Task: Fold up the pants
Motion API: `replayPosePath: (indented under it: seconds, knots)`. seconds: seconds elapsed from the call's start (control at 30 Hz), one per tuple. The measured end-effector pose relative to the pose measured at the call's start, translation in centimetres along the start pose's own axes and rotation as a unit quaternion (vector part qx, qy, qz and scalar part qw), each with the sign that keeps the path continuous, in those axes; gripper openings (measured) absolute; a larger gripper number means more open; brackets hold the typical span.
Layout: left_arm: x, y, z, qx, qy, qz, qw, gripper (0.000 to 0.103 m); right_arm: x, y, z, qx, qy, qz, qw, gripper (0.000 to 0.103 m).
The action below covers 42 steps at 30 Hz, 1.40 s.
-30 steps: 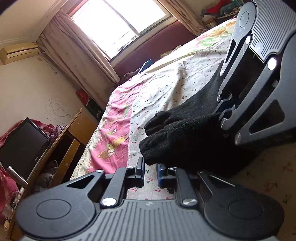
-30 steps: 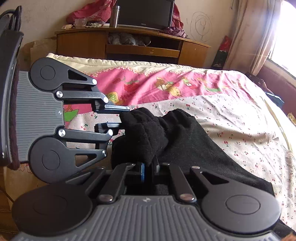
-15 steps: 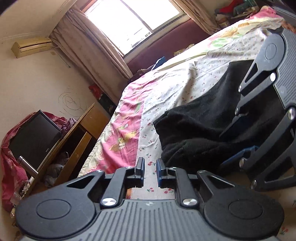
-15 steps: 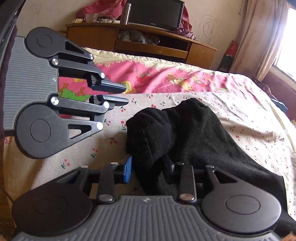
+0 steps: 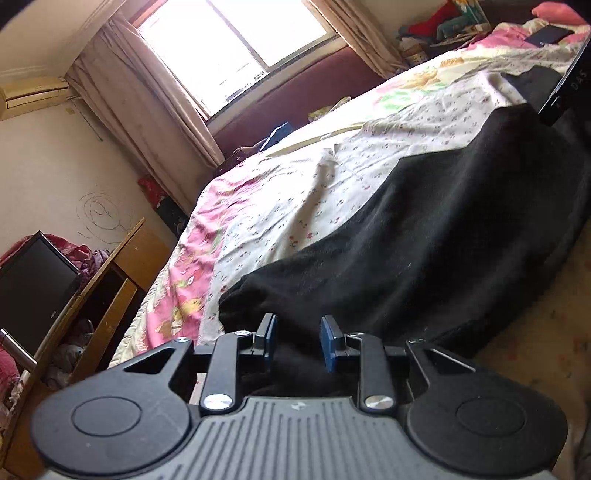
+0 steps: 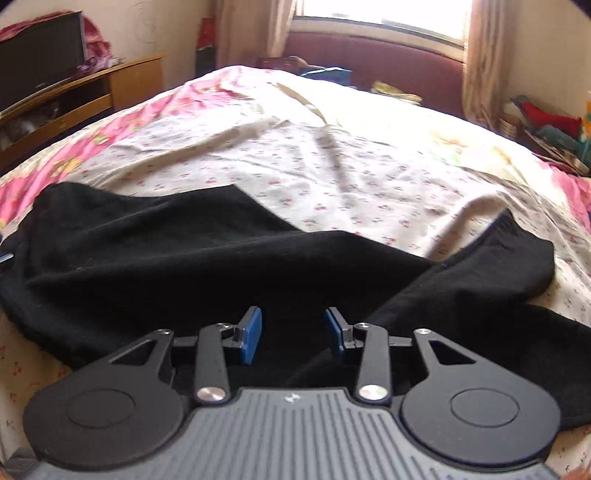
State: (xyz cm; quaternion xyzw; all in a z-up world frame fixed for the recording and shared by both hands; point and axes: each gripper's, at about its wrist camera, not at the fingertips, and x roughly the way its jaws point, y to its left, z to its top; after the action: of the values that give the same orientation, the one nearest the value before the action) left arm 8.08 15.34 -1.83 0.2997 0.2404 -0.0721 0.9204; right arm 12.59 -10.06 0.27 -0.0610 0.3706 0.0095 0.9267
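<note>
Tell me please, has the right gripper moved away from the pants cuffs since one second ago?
Yes. The right gripper, jaws opening and pinching nothing, has swung from facing the TV cabinet toward the window; the black pants now lie flat.

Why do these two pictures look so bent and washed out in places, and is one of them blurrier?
Both are fisheye views, so the bed bulges. Left wrist view: the window is blown out to white, and the black pants show little detail. Right wrist view: softer, smeared as by motion, with glare on the sheet's far end below the window.
</note>
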Motion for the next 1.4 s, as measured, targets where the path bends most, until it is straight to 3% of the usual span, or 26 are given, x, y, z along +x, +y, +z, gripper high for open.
replayPosePath:
  seconds: [0.13,0.23,0.3,0.43,0.57,0.6,0.63,0.67,0.7,0.83,0.97,1.07,1.13,1.3,1.37,1.4]
  knots:
    - [0.1,-4.7,5.1,-0.05,-0.035,-0.103,0.9929,0.043,1.9,-7.5,3.1,0.063,0.004,-0.072,0.995,0.04]
    - [1.2,-10.3,8.6,-0.048,-0.051,-0.161,0.9845,0.044,5.4,-12.8,5.6,0.115,0.026,-0.111,0.987,0.052]
    - [2.2,-13.9,10.6,-0.044,-0.049,-0.197,0.9781,0.044,8.2,-16.1,6.9,0.159,0.037,-0.118,0.98,0.052]
    - [3.9,-18.5,13.3,-0.032,-0.035,-0.228,0.9724,0.044,12.9,-20.2,8.4,0.218,0.055,-0.129,0.966,0.052]
    - [4.7,-20.1,14.2,-0.022,-0.023,-0.229,0.9729,0.044,16.5,-21.1,8.8,0.209,0.073,-0.146,0.964,0.056]
    - [4.7,-20.1,14.1,-0.022,-0.02,-0.229,0.9731,0.044,16.8,-21.2,8.8,0.203,0.069,-0.153,0.965,0.054]
    - [4.6,-20.1,14.1,-0.021,-0.02,-0.227,0.9735,0.044,16.8,-21.3,8.6,0.203,0.063,-0.159,0.964,0.04]
    - [4.3,-20.1,14.0,-0.019,-0.022,-0.223,0.9745,0.044,16.3,-21.7,8.5,0.208,0.057,-0.16,0.963,0.01]
    - [4.1,-20.0,14.0,-0.018,-0.022,-0.219,0.9752,0.044,15.7,-22.3,8.3,0.221,0.05,-0.148,0.963,0.003]
    - [2.8,-19.4,13.9,-0.013,-0.028,-0.216,0.9759,0.044,10.8,-25.1,7.4,0.256,0.008,-0.11,0.96,0.003]
    - [0.7,-19.2,14.8,-0.002,-0.067,-0.218,0.9737,0.046,2.8,-27.3,4.7,0.295,-0.052,-0.081,0.95,0.003]
    - [-1.1,-19.5,15.4,0.003,-0.096,-0.238,0.9666,0.048,-4.4,-28.4,0.3,0.33,-0.099,-0.081,0.935,0.003]
    - [-2.4,-20.6,15.3,0.024,-0.112,-0.249,0.9616,0.048,-7.2,-28.9,-3.0,0.357,-0.106,-0.081,0.925,0.003]
    - [-4.6,-24.7,14.1,0.116,-0.113,-0.263,0.951,0.048,-7.9,-31.3,-12.5,0.458,-0.07,-0.072,0.883,0.004]
    - [-5.3,-25.9,13.5,0.142,-0.106,-0.269,0.9467,0.048,-7.1,-31.9,-14.9,0.491,-0.065,-0.079,0.865,0.008]
    - [-5.5,-26.3,13.3,0.152,-0.104,-0.272,0.9446,0.049,-6.9,-32.2,-15.5,0.494,-0.065,-0.088,0.862,0.011]
